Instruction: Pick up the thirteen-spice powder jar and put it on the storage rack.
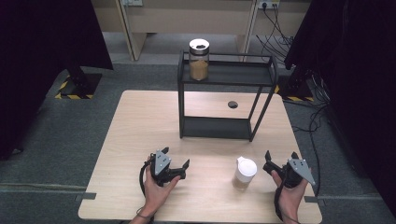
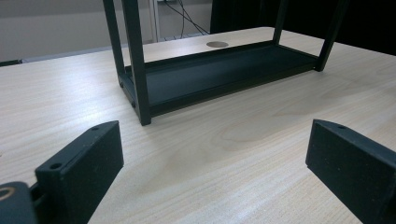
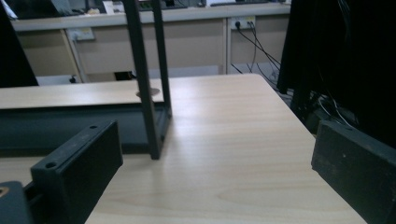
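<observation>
One white-lidded jar (image 1: 244,173), brown contents, upright

Left tool (image 1: 180,164) held low in the left hand (image 1: 156,189), jaws wide apart, right tool (image 1: 280,161) likewise spread

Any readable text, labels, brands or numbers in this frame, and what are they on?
None can be read.
White-lidded jar on the table, beside the right gripper: no label visible.
Jar on the black shelf rack: no label visible.
Wall plate under the far counter: markings too blurred to read.
Yellow-and-black hazard stripes on the floor: a pattern, no words.
</observation>
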A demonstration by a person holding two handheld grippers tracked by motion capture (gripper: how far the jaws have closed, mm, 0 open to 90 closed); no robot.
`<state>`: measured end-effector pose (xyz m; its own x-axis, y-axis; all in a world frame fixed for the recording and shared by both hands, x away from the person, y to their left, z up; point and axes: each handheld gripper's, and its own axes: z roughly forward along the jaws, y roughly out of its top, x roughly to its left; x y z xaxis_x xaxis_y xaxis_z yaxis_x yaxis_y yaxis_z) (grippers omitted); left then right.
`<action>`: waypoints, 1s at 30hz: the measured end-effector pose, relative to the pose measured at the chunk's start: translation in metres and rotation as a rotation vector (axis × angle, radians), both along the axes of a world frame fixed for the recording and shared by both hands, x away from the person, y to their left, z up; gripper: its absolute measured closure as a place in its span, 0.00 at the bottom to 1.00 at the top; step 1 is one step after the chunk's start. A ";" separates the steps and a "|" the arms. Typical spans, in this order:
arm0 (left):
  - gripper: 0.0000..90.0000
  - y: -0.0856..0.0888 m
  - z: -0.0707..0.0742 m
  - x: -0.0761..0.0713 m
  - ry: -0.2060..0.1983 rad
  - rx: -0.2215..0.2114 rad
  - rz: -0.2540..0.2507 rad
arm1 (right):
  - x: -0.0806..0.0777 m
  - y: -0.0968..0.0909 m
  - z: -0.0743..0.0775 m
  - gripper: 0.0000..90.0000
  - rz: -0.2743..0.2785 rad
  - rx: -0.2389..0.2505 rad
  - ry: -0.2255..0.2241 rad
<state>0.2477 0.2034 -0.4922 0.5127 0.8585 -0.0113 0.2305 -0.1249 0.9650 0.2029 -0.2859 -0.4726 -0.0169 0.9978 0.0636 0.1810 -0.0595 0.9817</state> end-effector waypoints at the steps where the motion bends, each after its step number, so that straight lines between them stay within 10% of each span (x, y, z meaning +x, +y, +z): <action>1: 0.04 0.000 0.000 0.000 0.000 0.000 0.000 | -0.001 0.001 0.001 0.02 0.006 -0.001 -0.007; 30: 0.04 0.001 0.000 0.000 -0.001 -0.005 -0.002 | -0.033 -0.002 0.024 0.02 0.266 0.056 -0.138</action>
<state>0.2478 0.2041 -0.4927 0.5146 0.8573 -0.0150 0.2296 -0.1210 0.9657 0.1699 -0.2875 -0.4485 -0.2895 0.9523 0.0968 0.0622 -0.0822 0.9947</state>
